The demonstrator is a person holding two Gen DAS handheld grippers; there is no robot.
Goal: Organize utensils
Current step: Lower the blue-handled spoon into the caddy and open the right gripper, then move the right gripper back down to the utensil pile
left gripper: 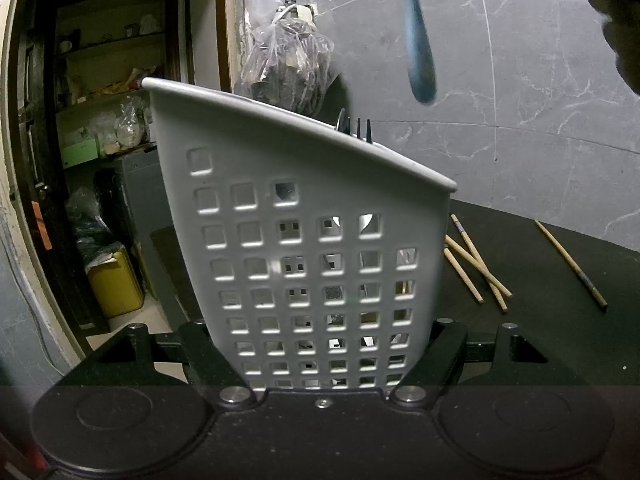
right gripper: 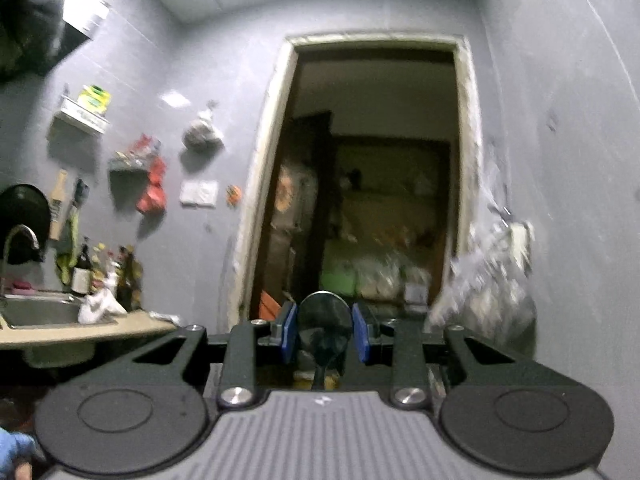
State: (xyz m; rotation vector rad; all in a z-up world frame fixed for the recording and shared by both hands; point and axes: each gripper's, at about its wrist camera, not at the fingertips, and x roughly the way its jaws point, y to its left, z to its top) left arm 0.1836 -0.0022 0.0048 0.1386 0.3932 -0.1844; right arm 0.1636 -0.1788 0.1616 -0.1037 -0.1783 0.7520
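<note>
My left gripper (left gripper: 326, 356) is shut on a white perforated utensil holder (left gripper: 256, 184), one black finger on each side of its lower part, and the holder leans a little. Fork tines (left gripper: 359, 130) and another metal tip stick out over its rim. Above the holder, a blurred blue utensil handle (left gripper: 418, 48) hangs down from the top of the left wrist view. My right gripper (right gripper: 325, 334) is raised, with its blue pads (right gripper: 290, 334) closed on a metal spoon (right gripper: 325, 320) whose round bowl stands up between them. Several wooden chopsticks (left gripper: 476, 268) lie on the black table (left gripper: 540, 340) to the right of the holder.
A plastic bag (left gripper: 286, 60) hangs on the grey marble wall behind the holder. An open doorway (left gripper: 108, 140) at the left leads to cluttered shelves. In the right wrist view, a sink counter (right gripper: 80, 330) with bottles lies to the left of the doorway (right gripper: 372, 180).
</note>
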